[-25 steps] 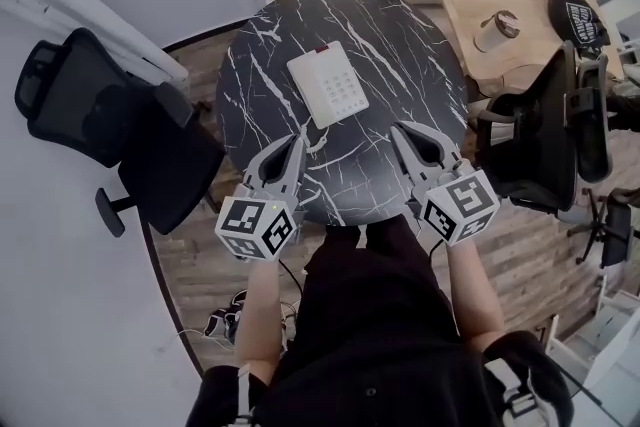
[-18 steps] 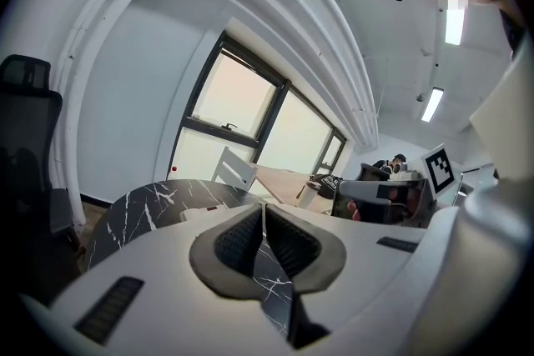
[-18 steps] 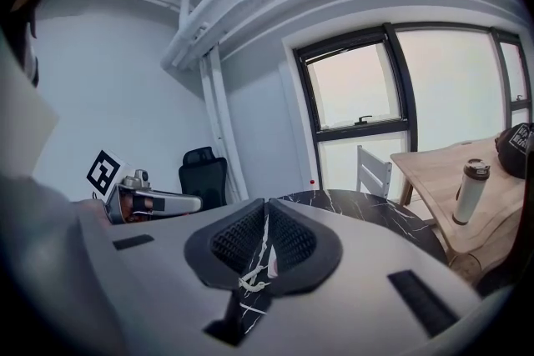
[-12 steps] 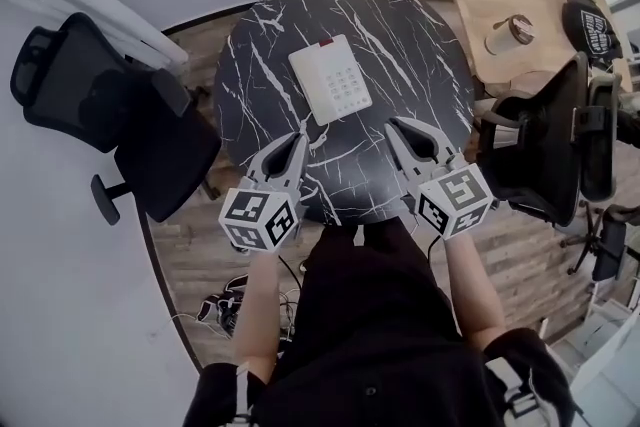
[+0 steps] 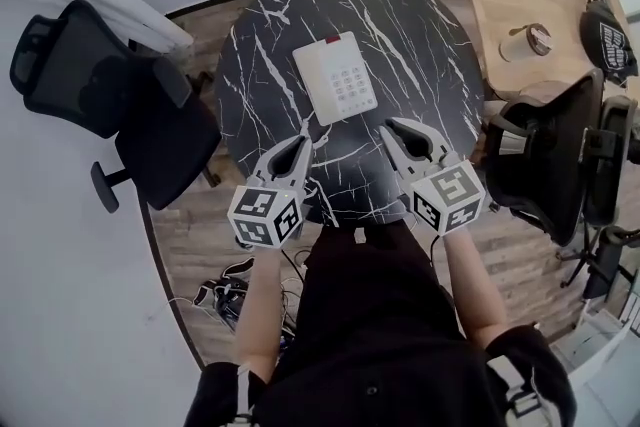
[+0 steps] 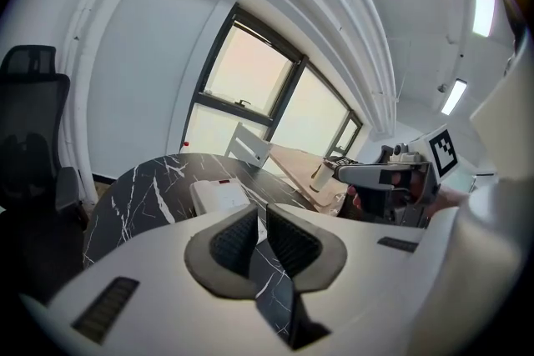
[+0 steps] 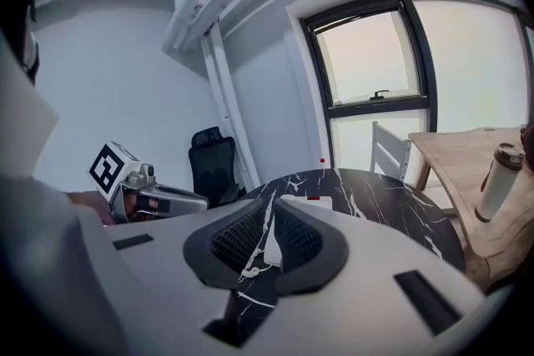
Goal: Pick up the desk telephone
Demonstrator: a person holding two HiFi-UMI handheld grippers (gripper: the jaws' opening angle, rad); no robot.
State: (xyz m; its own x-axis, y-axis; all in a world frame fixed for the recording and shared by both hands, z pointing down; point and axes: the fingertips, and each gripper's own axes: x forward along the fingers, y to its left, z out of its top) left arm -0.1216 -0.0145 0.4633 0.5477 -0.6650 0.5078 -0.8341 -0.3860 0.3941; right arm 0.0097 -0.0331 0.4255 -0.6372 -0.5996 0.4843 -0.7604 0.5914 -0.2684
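Both pressed together, empty, on my end: left tongs point(image 5: 303, 129), right tongs point(image 5: 386, 129), over round black marble desk point(image 5: 430, 45), near white desk telephone point(image 5: 340, 78)

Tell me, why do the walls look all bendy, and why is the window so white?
Left gripper view: the wide lens bends the wall pipes into arcs, and the picture's corners go black. Right gripper view: daylight washes the window out to a pale glow. Head view: the light is even, and the white telephone looks sharp on the dark table.
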